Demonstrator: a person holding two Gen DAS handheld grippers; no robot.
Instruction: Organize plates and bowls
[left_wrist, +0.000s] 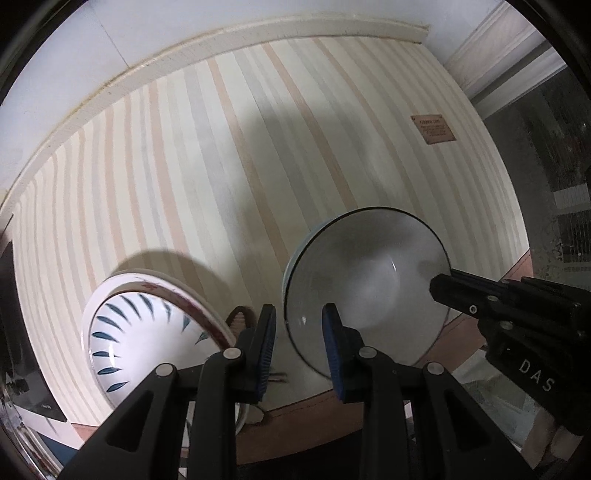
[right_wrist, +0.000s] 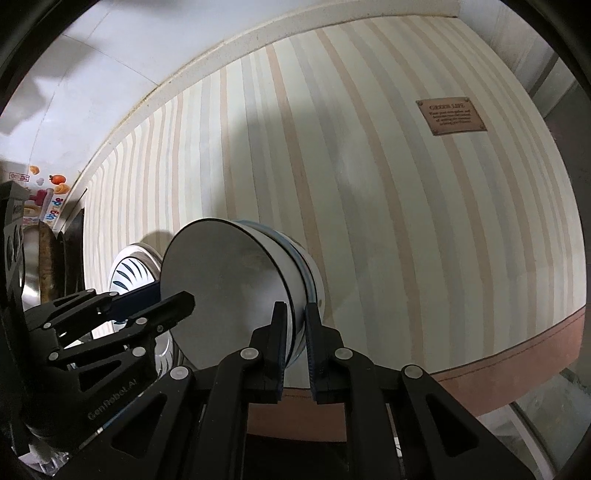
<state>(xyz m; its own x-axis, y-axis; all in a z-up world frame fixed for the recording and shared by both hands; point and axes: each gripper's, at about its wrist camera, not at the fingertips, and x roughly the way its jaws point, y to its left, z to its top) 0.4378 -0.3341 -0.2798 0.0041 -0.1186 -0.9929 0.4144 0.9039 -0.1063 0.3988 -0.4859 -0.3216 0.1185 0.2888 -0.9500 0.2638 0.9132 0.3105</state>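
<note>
A white bowl with a thin dark rim (left_wrist: 369, 273) stands on the striped tablecloth (left_wrist: 221, 166), nested on a bowl with pale blue bands (right_wrist: 308, 273). My left gripper (left_wrist: 297, 317) straddles the white bowl's left rim and is shut on it, one finger inside and one outside. My right gripper (right_wrist: 295, 321) is shut on the opposite rim (right_wrist: 293, 295), with the wall pinched between its pads. Each gripper shows in the other's view: the right gripper (left_wrist: 443, 286) at the bowl's right edge, the left gripper (right_wrist: 159, 299) at its left. A white dish with blue leaf marks (left_wrist: 147, 332) lies just left of the bowl.
The striped cloth (right_wrist: 369, 184) stretches far back to a cream ledge and a white wall. A brown label (right_wrist: 450, 116) is sewn on at the back right. The cloth's brown border (right_wrist: 517, 365) marks the near table edge. Dark and metal items (right_wrist: 33, 258) crowd the far left.
</note>
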